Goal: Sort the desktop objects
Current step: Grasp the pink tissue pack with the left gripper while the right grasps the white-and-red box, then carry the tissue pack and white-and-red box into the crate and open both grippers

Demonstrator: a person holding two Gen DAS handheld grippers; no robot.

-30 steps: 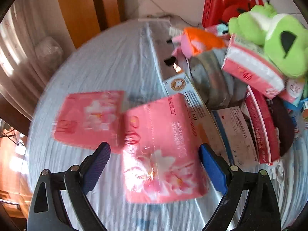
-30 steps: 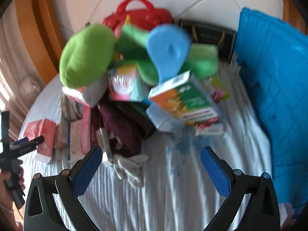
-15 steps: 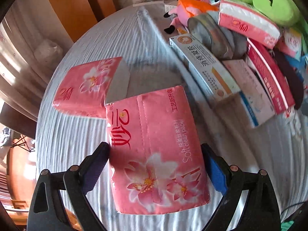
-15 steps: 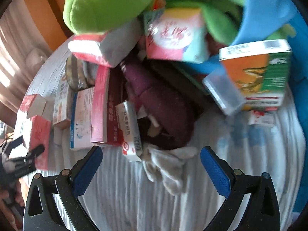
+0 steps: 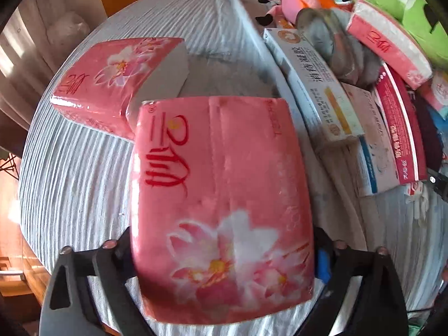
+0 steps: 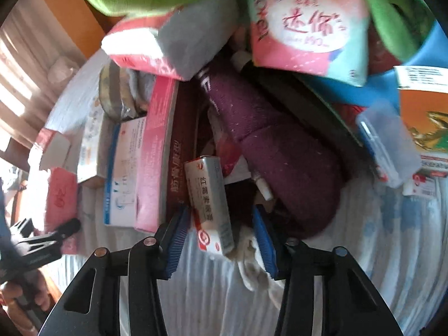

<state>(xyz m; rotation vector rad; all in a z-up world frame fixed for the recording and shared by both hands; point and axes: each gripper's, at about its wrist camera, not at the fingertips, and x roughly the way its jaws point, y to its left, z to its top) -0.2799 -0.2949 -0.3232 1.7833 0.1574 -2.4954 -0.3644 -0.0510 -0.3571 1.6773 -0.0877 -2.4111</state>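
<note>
Right gripper (image 6: pixel 221 240) has just been closing around the small red-and-white carton (image 6: pixel 210 204) at the pile's near edge, pads not yet touching; left gripper (image 5: pixel 224 254) grasps the pink tissue pack (image 5: pixel 221 204).

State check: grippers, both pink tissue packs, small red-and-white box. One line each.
Left gripper: holds the near pink flowered tissue pack between its jaws.
Far pink flowered tissue pack: flat on the white cloth, free.
Right gripper: jaws just closing around the small red-and-white box; contact unclear.
Small red-and-white box: leaning on the pile.
</note>
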